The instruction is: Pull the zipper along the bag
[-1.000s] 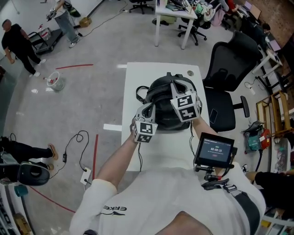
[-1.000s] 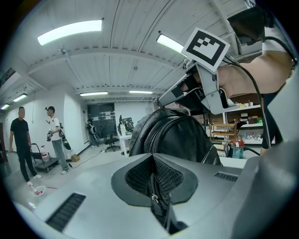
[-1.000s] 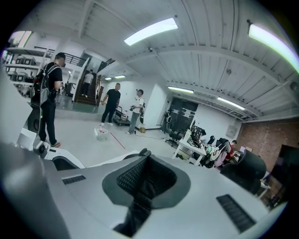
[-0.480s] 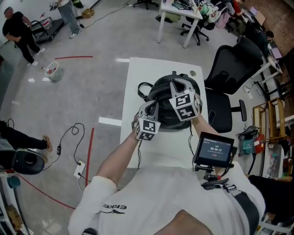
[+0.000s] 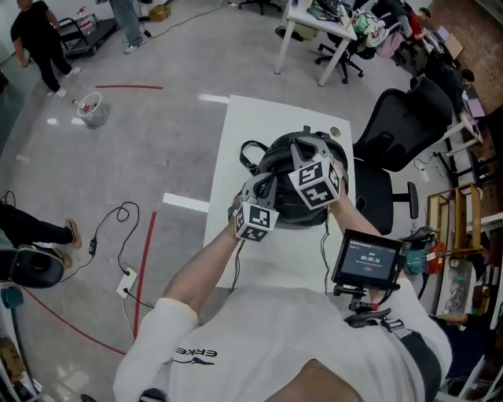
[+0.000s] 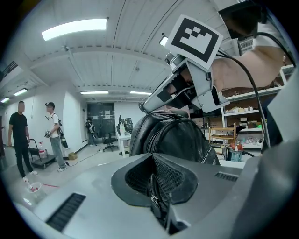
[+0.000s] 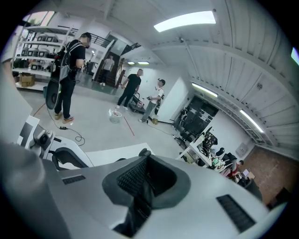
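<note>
A black leather backpack (image 5: 283, 169) stands on the white table (image 5: 245, 126). My left gripper (image 5: 258, 192) presses against its near left side; in the left gripper view the jaws are shut on a black zipper strip with a small metal pull (image 6: 153, 200), and the backpack (image 6: 180, 137) rises just beyond. My right gripper (image 5: 302, 149) sits on top of the bag, and its marker cube (image 5: 316, 182) hides its jaws. In the right gripper view its pads (image 7: 133, 179) are closed on dark bag material, with only a bit of the bag (image 7: 145, 151) showing past them.
A black office chair (image 5: 401, 129) stands right of the table. A small screen (image 5: 366, 259) hangs at my right side. Cables and a red line (image 5: 145, 267) lie on the floor at left. People stand far off (image 6: 19, 135), with desks at the back (image 5: 314, 23).
The head view has shifted a little. Both grippers keep their hold at the same places on the backpack, and the bag has not visibly moved.
</note>
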`<state>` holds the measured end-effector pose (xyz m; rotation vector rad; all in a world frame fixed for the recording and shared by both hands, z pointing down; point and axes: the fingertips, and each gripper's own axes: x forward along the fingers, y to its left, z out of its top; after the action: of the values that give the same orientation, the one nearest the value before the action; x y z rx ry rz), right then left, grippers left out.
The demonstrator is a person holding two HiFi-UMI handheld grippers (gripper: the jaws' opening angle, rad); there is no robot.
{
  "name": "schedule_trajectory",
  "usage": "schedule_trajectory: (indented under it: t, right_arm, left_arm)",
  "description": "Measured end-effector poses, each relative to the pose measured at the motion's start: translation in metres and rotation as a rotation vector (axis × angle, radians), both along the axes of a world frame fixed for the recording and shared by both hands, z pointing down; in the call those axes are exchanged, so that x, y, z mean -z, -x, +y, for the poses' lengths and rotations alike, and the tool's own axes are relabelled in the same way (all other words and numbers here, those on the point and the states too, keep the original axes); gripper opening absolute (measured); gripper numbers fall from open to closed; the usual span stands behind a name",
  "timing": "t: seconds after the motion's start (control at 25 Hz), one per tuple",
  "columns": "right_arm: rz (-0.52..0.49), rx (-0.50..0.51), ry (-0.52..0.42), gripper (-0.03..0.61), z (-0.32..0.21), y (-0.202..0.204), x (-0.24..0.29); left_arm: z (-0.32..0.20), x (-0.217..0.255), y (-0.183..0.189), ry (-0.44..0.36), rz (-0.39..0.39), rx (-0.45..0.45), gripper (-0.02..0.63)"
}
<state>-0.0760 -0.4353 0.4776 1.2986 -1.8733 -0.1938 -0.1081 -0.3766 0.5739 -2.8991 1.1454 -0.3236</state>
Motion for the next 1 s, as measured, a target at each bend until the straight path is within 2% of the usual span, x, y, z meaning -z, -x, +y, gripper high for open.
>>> schedule_trajectory:
  t: [0.4, 1.0]
  right_arm:
    - [0.132, 0.078, 0.054, 0.018, -0.009, 0.014, -0.013]
    - [0.259, 0.136, 0.102, 0.018, -0.016, 0.042, -0.035]
  left_arm:
    - [-0.003, -0.001, -0.003, 0.002, 0.009, -0.012, 0.003]
    - [-0.005, 0.002, -0.003, -0.003, 0.019, -0.02, 0.003]
